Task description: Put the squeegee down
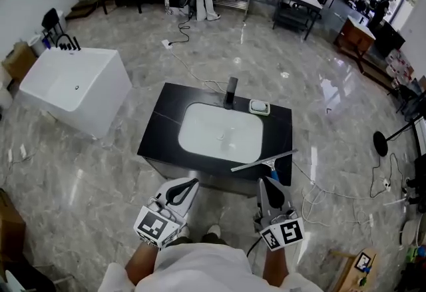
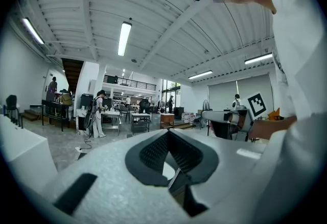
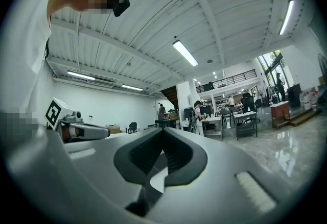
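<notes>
While right claw (image 1: 267,182) grips handle, squeegee (image 1: 263,162) blade runs left-right.

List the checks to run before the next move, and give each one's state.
1. Squeegee lying at the front right edge of the black sink counter: ok.
2. Right tongs shut, nothing between them: ok.
3. Left tongs shut, nothing between them: ok.
4. Squeegee fully supported, not overhanging the edge: cannot tell.
5. Right tongs clear of the squeegee handle: cannot tell.
</notes>
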Tool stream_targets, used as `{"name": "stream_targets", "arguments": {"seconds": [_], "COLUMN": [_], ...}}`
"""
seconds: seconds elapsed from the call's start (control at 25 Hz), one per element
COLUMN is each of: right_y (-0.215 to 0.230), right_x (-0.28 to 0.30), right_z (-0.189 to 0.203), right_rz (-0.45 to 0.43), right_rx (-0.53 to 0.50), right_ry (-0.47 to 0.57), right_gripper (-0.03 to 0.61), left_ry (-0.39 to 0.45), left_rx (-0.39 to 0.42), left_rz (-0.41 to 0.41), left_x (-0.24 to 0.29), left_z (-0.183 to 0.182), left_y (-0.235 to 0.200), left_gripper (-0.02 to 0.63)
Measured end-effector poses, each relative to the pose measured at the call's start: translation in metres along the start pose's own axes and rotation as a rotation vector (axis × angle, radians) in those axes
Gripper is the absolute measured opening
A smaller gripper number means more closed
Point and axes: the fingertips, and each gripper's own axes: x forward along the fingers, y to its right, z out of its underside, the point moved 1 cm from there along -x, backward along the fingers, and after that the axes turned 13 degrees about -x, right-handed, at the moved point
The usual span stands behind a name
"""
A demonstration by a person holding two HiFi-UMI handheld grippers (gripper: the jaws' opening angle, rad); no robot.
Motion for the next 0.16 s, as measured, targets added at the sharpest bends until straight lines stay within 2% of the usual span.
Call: {"name": "stream_targets", "arguments": {"seconds": [0.16], "right_y": [-0.007], "right_x": [0.002], "right_z": [-0.002], "right_rz": [-0.023], "right_rx": [-0.004], "right_ry": [-0.014], "right_gripper": [0.006], "left_ry": [0.018], "left_rx": [0.014], "left_rz": [-0.012], "left_x": [-0.003], "left_z": [-0.014], "left_y": [0.002], "left_gripper": [0.006]}}
